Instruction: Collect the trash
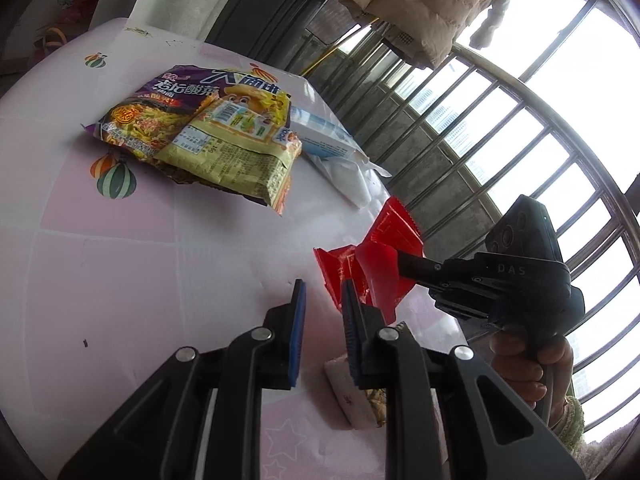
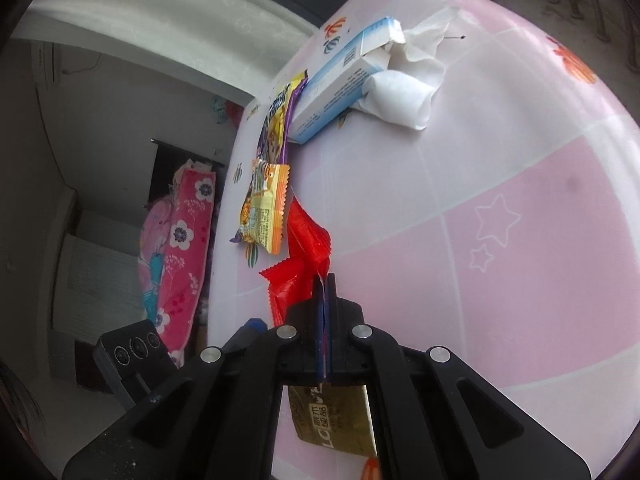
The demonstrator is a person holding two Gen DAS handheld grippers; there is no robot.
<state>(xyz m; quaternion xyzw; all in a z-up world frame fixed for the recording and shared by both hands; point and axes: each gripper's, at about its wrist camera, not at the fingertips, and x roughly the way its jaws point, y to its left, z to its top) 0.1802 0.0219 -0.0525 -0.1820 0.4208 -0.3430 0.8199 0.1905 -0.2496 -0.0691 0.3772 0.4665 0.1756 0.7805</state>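
Note:
A crumpled red wrapper (image 1: 376, 264) hangs above the pink tablecloth (image 1: 120, 248), pinched in my right gripper (image 1: 400, 258), whose jaws are shut on it; in the right wrist view the red wrapper (image 2: 300, 248) sticks out past the closed right gripper (image 2: 325, 280). My left gripper (image 1: 324, 292) is open, its right finger (image 1: 350, 300) just touching or in front of the wrapper's lower edge. A pile of trash lies further back: a purple noodle bag (image 1: 160, 108), a yellow snack bag (image 1: 232, 148), a white-blue box (image 1: 320, 136) and white tissue (image 1: 348, 176).
A small white packet (image 1: 348, 388) lies on the table under my left gripper. A gold-brown packet (image 2: 332, 420) lies under my right gripper. The table edge runs to the right, with a metal window railing (image 1: 480, 128) beyond. A pink flowered quilt (image 2: 176, 240) stands off the table.

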